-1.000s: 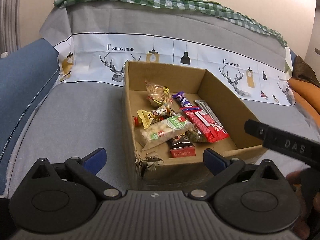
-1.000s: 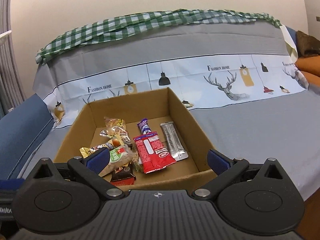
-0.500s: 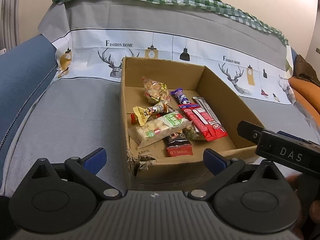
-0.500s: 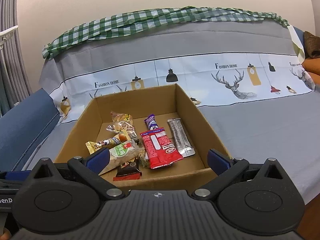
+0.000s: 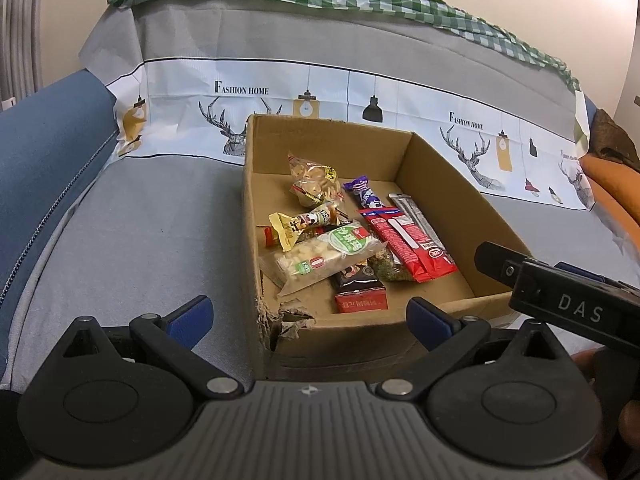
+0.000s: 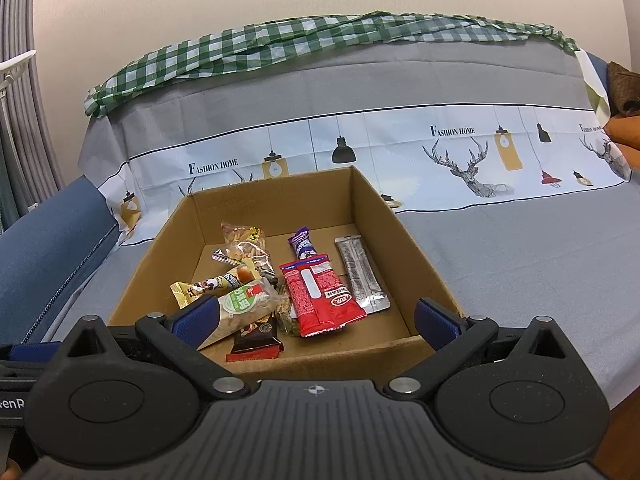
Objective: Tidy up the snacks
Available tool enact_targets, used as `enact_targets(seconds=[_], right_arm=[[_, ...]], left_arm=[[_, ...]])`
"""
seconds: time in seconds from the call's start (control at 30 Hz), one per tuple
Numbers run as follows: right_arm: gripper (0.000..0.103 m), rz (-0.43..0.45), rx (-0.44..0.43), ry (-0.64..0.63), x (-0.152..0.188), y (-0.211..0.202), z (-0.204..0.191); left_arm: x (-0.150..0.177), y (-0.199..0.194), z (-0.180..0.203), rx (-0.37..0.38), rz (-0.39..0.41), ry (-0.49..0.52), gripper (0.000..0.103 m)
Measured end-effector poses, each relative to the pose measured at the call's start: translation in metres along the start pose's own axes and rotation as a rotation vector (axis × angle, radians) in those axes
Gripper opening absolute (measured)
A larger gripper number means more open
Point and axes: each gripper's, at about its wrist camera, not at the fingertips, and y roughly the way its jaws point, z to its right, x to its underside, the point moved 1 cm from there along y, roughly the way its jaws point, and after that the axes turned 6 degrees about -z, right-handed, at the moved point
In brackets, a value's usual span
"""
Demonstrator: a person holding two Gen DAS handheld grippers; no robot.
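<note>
Left wrist view: our left tongs (image 5: 308, 316) are spread wide, empty, just short of the box (image 5: 452, 184) near its torn corner. The box sits on a grey cover (image 5: 152, 240). Inside lie the snacks: a red pack (image 5: 404, 244), a green-label bag (image 5: 328, 254), a silver bar (image 5: 416, 218).

Right wrist view: our right tongs (image 6: 316, 320) also gape, holding nothing, over the box's (image 6: 376, 216) near wall. The red pack (image 6: 320, 294) is mid-box, w/ the silver bar (image 6: 360, 274) just right of it and the green-label bag (image 6: 240, 308) to its left.
</note>
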Motion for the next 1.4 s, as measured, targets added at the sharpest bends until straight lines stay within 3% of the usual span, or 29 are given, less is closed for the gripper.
enact_targets(seconds=[1.4], right_arm=[[0.102,-0.003,0.001,0.001,0.0003,0.0014,0.0027]], left_arm=[[-0.0002,0.0011,-0.0008,-0.005,-0.001,-0.015,0.103]])
